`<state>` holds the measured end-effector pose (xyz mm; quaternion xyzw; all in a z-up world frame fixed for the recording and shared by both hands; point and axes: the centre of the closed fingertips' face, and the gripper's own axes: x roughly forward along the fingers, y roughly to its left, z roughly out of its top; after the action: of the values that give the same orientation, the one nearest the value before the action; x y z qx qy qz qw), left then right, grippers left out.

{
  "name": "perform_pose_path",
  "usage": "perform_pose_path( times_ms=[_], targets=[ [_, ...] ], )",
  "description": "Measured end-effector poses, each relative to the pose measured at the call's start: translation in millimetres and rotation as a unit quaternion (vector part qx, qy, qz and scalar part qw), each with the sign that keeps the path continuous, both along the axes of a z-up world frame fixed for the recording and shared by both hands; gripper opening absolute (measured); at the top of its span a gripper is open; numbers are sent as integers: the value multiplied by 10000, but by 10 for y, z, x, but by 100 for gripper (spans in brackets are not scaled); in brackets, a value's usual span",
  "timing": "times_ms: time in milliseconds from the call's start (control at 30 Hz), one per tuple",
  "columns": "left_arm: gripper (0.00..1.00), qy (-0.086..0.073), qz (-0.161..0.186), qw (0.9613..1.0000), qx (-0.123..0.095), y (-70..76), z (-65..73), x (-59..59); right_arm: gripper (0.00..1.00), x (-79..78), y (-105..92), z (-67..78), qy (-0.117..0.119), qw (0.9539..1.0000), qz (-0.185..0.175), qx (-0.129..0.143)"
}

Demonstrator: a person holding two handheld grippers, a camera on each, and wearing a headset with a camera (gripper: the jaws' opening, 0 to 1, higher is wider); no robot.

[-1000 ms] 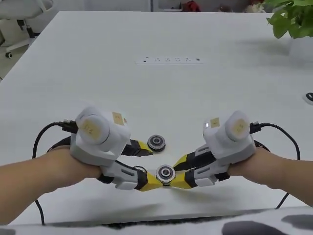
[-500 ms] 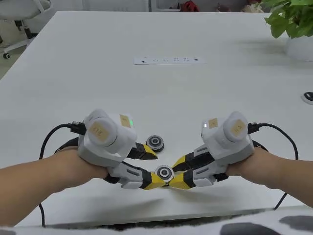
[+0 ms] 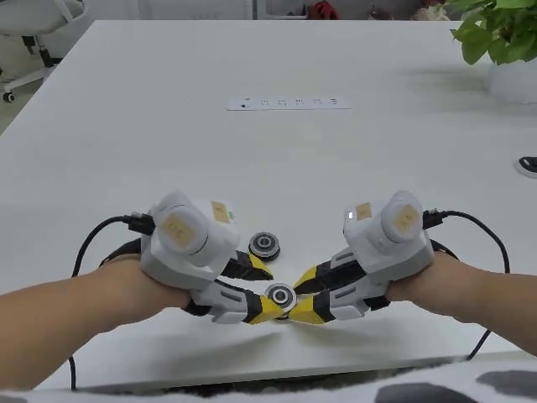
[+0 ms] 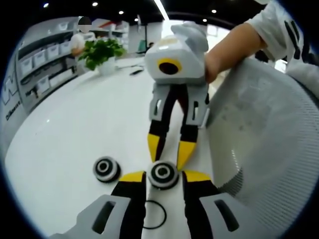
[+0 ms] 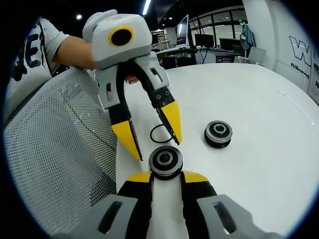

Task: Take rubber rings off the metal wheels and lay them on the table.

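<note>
Where the jaws meet: a metal wheel (image 3: 281,295) lies flat on the white table (image 3: 294,168), near the front edge, with both grippers at it!
Left gripper (image 3: 261,288): jaws spread wide, yellow tips either side of that wheel, not pinching.
Right gripper (image 3: 299,297): tips right at the wheel's rim; gripping or loose, I cannot tell.
Second wheel (image 3: 264,244): just behind, flat, untouched.
Rubber ring (image 4: 152,215): loose on the table, between the left gripper's jaws in its own view.
Writing: big "W" on a wall (image 5: 299,42), smaller letters below unreadable; tan stickers (image 3: 178,225) on the grippers too blurred.
Room: power strip (image 3: 289,103) mid-table, potted plant (image 3: 495,29) at the far right corner, mesh chair back (image 5: 55,149) close by.
</note>
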<state>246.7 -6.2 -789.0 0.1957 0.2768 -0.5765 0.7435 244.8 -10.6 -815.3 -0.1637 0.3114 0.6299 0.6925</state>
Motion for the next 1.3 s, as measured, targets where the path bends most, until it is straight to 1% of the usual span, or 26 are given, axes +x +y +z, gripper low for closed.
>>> perform_pose_path(
  times_ms=[300, 400, 567, 700, 833, 900, 933, 967, 1067, 1167, 1300],
  targets=[
    [24, -26, -20, 10000, 52, -28, -33, 10, 18, 0, 3, 10, 2, 10000, -6, 6],
    [21, -76, -48, 9999, 82, -33, -41, 17, 17, 2, 1, 11, -2, 10000, -10, 5],
    [18, -87, -18, 9999, 116, -38, -53, 38, 17, 10, -4, 13, 1, 10000, -15, 7],
    [16, -107, -58, 9998, 160, -44, -82, 17, 17, 11, -5, 16, 2, 10000, -20, 15],
    [16, -121, -52, 9998, 150, -58, -86, 31, 17, 19, -13, 14, 0, 10000, -23, 21],
    [14, -162, -37, 9997, 167, -60, -89, 45, 17, 22, -13, 12, -22, 10000, -15, 14],
    [14, -230, -57, 9995, 184, -65, -90, 59, 16, 24, -15, 11, -46, 10000, -2, 4],
    [14, -215, -48, 9996, 196, -62, -96, 52, 16, 26, -18, 10, -60, 10000, 8, -4],
    [14, -213, -11, 9996, 172, -63, -99, 61, 15, 28, -31, 5, -119, 9999, 55, -42],
    [14, -229, 0, 9996, 163, -64, -102, 63, 11, 25, -57, -1, -37, 10000, 10, -52],
    [14, -223, 27, 9997, 137, -70, -102, 66, 8, 22, -66, -3, 2, 10000, -19, -42]
  ],
)
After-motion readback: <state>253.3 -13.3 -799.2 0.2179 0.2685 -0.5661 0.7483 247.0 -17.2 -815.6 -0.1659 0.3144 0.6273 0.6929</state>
